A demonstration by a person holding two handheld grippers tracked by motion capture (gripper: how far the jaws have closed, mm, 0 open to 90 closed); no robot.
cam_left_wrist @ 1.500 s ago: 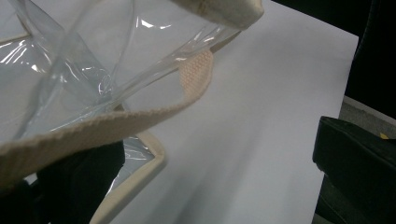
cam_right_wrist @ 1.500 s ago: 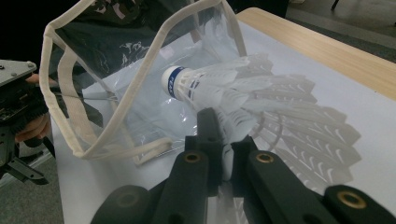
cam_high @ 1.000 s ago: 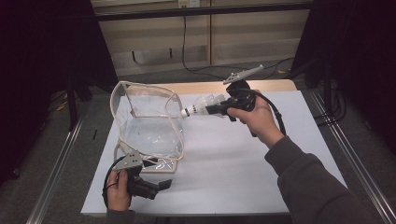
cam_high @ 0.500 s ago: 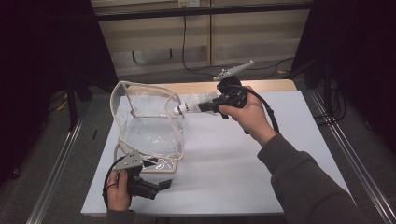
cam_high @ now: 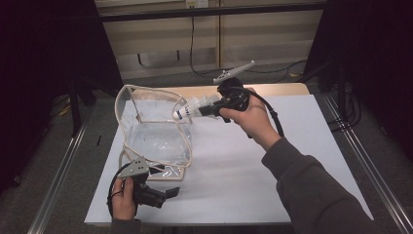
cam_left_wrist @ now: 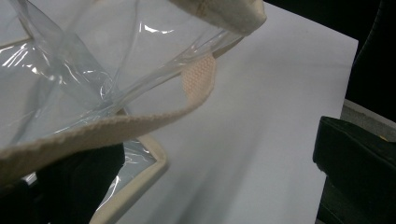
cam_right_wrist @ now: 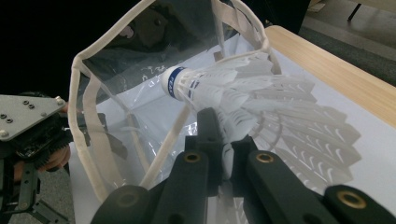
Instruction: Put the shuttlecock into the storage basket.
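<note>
Right hand-held gripper [cam_high: 210, 108] clamped on shuttlecock [cam_high: 191, 108], cork at clear bag's [cam_high: 156, 131] open rim, bare table [cam_high: 272, 165] alongside

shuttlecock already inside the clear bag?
No. In the right gripper view the shuttlecock is clamped in the right hand-held gripper, its cork tip just at the open rim of the clear bag, not in it.

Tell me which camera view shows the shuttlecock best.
The right gripper view: the shuttlecock is close up, white feathers and blue-banded cork sharp, pinched in the right gripper before the clear bag. The high view shows it small, cork toward the bag's mouth. The left gripper view shows bag plastic and trim instead.
</note>
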